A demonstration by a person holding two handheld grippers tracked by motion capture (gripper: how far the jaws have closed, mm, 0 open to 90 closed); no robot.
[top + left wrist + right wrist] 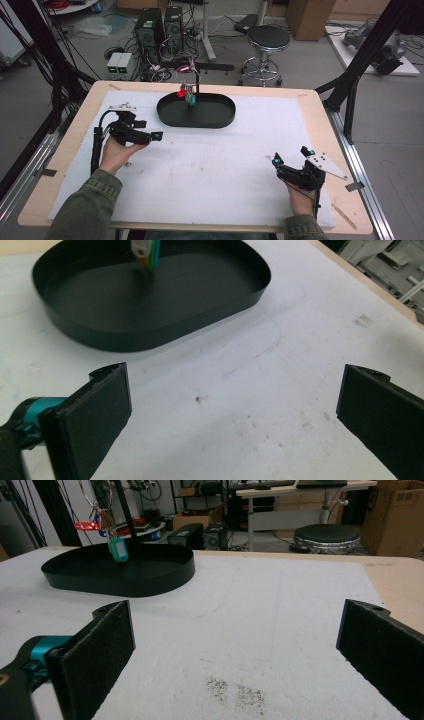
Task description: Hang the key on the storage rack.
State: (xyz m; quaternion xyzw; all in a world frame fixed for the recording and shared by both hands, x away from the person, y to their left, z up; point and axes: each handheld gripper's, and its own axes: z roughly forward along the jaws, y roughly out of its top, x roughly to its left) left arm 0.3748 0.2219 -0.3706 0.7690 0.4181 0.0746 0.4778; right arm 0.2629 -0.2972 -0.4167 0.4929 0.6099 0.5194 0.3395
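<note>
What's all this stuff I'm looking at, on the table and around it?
tray: one, black, oval, far middle of the table
stand: one, black, rising from the tray
tags: a small bunch, red and teal among them, hanging from the stand over the tray
mat: one, white, covering most of the table
table: one, light wood
stool: one, black seat, on the floor beyond the table
computers: two, black, on the floor
box: one, brown cardboard, far right
left tool: one, black, jaws open, held near the tray
right tool: one, black, jaws open, near right
</note>
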